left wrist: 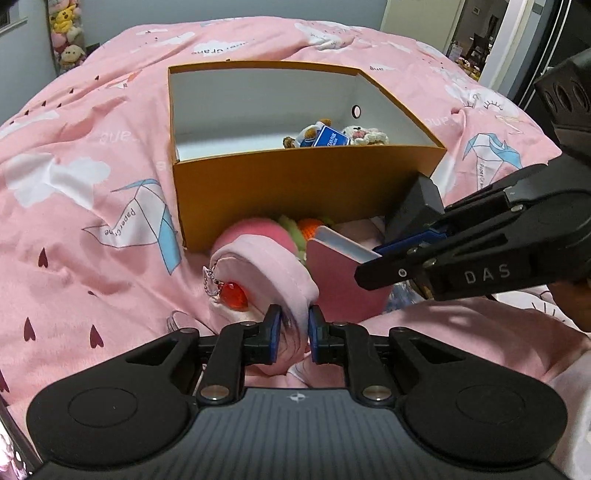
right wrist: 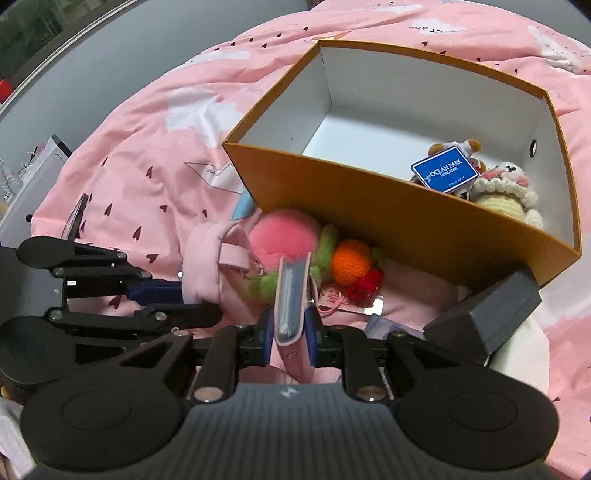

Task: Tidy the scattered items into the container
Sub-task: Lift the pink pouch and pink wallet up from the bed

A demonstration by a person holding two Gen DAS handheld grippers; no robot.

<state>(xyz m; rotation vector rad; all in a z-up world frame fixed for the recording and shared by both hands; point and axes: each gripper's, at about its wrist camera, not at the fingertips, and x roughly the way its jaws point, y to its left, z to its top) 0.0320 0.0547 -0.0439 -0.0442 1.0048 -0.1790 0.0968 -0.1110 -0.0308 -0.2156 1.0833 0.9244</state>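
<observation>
An open orange box [left wrist: 306,192] [right wrist: 369,210] sits on the pink bedcover; a plush with a blue tag [left wrist: 327,139] [right wrist: 445,173] and a crochet doll [right wrist: 506,192] lie in it. In front of it, my left gripper [left wrist: 294,326] [right wrist: 195,301] is shut on a pink fabric pouch [left wrist: 266,258] [right wrist: 203,266] that carries a red bead charm [left wrist: 232,295]. My right gripper [right wrist: 290,334] [left wrist: 373,258] is shut on a pink notebook [right wrist: 290,291] [left wrist: 332,280] held on edge just right of the pouch.
A pink plush ball [right wrist: 284,236], green fuzz and an orange crochet piece [right wrist: 351,262] lie against the box's near wall. A grey case [left wrist: 413,206] [right wrist: 480,317] leans at its right corner. Stuffed toys [left wrist: 66,33] hang at the back left.
</observation>
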